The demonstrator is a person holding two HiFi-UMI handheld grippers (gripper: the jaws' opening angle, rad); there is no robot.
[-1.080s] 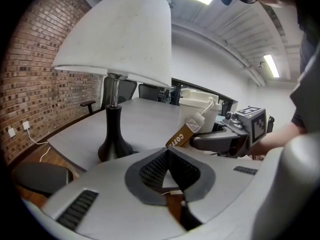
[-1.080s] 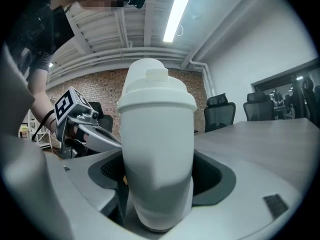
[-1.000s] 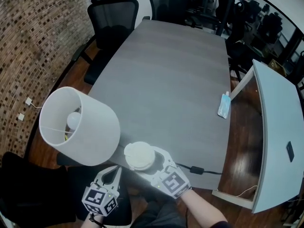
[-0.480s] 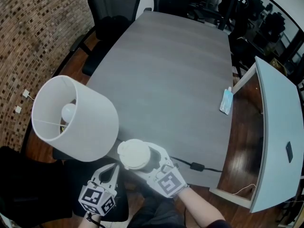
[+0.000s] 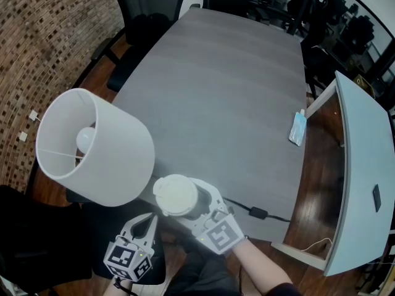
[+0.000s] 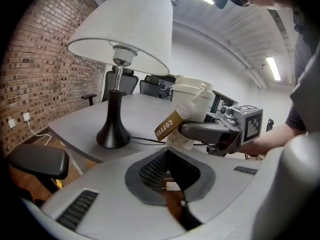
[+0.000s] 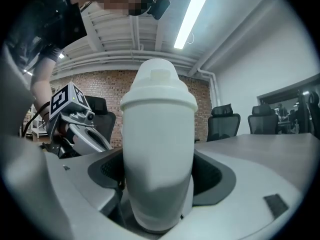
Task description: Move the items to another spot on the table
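Note:
A white paper coffee cup [image 5: 176, 195] with a white lid and a brown sleeve is held just off the table's near edge, right of the lamp. My right gripper [image 5: 196, 207] is shut on the cup's body, and the cup [image 7: 157, 159] fills the right gripper view. A table lamp [image 5: 92, 147] with a white shade stands on the near left corner of the grey table [image 5: 228, 91]; its black base [image 6: 114, 134] shows in the left gripper view. My left gripper [image 5: 150, 222] hangs below the table edge, shut and empty, its jaw tips [image 6: 168, 154] pointing towards the cup [image 6: 187, 104].
The lamp's black cable and adapter [image 5: 258, 213] lie along the near edge. A blue packet [image 5: 299, 129] sits at the right edge. Black office chairs [image 5: 151, 5] stand at the far end, a white table [image 5: 364, 184] to the right, a brick wall to the left.
The right gripper has rolled slightly with the cup in it. Neither hand has shifted place; the head view has drifted a little.

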